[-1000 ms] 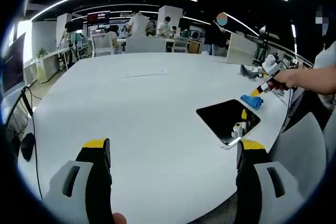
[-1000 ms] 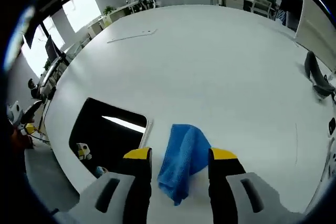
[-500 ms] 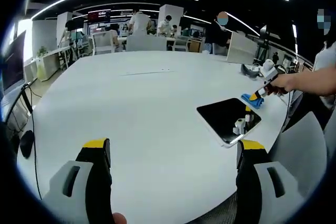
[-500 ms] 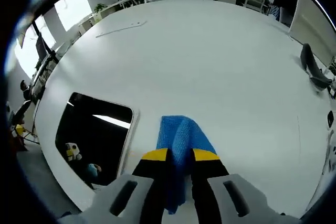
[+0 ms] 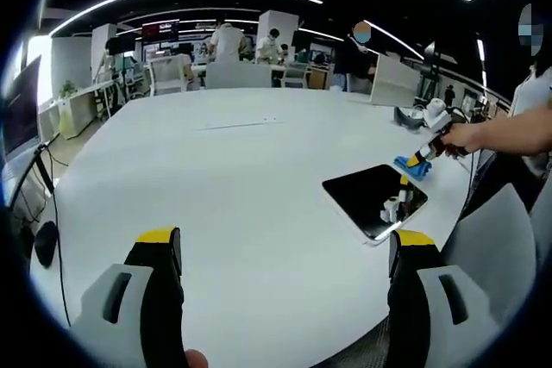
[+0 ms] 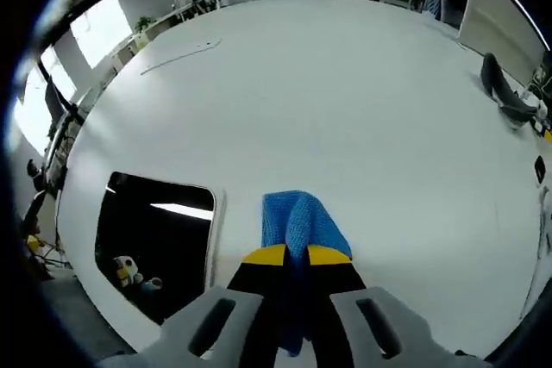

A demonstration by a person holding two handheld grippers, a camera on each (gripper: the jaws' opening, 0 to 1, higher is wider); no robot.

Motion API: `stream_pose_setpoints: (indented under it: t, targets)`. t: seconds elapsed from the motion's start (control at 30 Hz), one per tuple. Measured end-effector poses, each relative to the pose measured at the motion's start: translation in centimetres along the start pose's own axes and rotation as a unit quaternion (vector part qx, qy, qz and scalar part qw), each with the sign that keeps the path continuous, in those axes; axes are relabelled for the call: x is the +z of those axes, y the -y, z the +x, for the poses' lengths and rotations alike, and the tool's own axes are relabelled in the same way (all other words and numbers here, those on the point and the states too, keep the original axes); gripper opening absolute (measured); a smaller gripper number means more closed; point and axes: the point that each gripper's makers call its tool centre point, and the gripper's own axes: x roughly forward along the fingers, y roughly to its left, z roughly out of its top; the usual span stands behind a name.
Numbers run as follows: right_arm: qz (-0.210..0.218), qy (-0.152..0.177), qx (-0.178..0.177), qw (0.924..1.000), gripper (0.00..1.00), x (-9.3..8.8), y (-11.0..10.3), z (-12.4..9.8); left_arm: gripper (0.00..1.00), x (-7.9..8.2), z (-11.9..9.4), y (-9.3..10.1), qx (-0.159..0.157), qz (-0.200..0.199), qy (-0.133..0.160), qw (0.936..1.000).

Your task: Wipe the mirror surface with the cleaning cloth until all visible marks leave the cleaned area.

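Right tongs (image 6: 297, 255) clench a folded blue microfibre cloth (image 6: 297, 217) beside the dark rectangular mirror (image 6: 155, 234); left tongs (image 5: 285, 243) gape; a thin pinch could slip mid-wipe.

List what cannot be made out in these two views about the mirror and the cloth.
- Marks on the rectangular dark mirror: both views, too small, and reflections cover the glass.
- Near end of the blue cleaning cloth: right gripper view, hidden between the right gripper jaws.
- Whether the cloth touches the white table: cloth too small in the left gripper view; jaws hide it in the right.
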Motion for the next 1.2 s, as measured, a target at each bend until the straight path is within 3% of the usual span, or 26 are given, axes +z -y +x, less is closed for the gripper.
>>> stream_pose_setpoints:
  t: [0.07,0.27,0.37,0.8,1.2]
  targets:
    - [-0.015,0.010,-0.007,0.9998,0.01,0.6,-0.4,-0.5,0.99,0.0,-0.1,0.0,-0.001,0.004,-0.001,1.0000]
    - [-0.012,0.035,0.025,0.9990,0.01,2.5,-3.7,-1.2,0.99,0.1,-0.2,-0.2,0.000,0.001,0.002,1.0000]
    - [-0.015,0.033,0.023,0.9991,0.01,2.8,-4.6,-0.9,0.99,0.0,-0.2,0.0,-0.002,0.001,0.003,1.0000]
    - [0.015,-0.004,0.007,0.9999,0.01,1.9,-7.1,2.3,0.99,-0.3,-0.3,-0.2,-0.005,0.004,-0.001,1.0000]
    - [0.022,-0.015,0.007,0.9996,0.01,2.1,-9.6,2.8,0.99,-0.8,-0.1,0.0,-0.012,-0.002,-0.002,0.9999]
